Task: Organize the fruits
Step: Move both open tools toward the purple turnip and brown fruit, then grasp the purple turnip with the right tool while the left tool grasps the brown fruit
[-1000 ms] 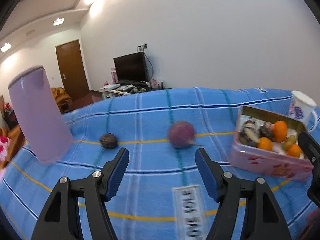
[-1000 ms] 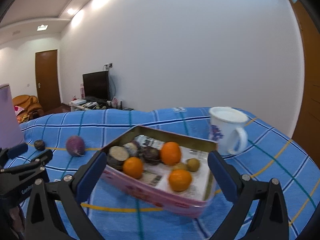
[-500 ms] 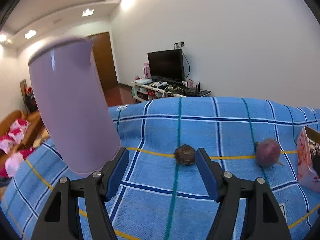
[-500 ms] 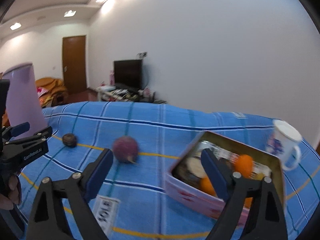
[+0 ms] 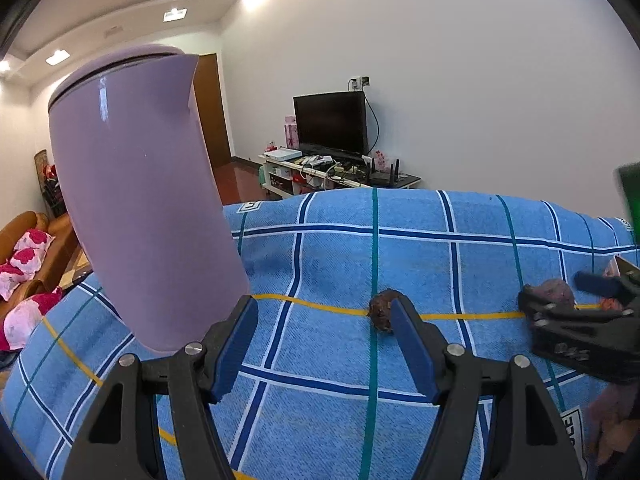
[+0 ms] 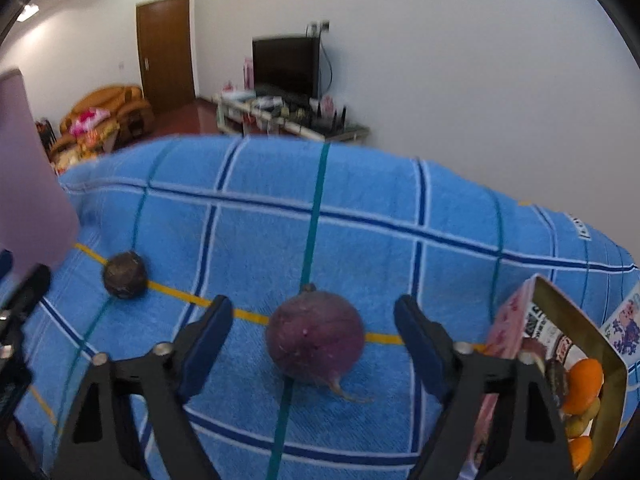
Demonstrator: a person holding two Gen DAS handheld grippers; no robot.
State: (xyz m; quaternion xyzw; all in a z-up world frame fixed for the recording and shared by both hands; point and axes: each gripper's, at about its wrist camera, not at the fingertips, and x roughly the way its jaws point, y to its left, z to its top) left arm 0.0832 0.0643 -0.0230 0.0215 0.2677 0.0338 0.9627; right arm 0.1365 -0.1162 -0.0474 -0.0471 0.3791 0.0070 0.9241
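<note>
A round purple fruit (image 6: 316,336) with a thin root tail lies on the blue checked cloth (image 6: 360,240). My right gripper (image 6: 314,312) straddles it with its jaws closing; a gap still shows on each side between the pads and the fruit. In the left wrist view that gripper (image 5: 576,320) shows at the right around the same fruit (image 5: 554,290). A small dark brown fruit (image 5: 382,314) lies further left, just past the right finger of my left gripper (image 5: 320,320). The left gripper is open and holds nothing.
A tall lilac jug (image 5: 136,200) stands on the cloth at the left, close to the left gripper. A pink tin (image 6: 516,324) holding oranges (image 6: 584,376) and other fruit sits at the right, with a white patterned mug (image 6: 626,320) behind it.
The right gripper swung left from the tin to the purple fruit and its jaws narrowed. The left gripper shifted left towards the jug, and the right gripper has entered its view.
</note>
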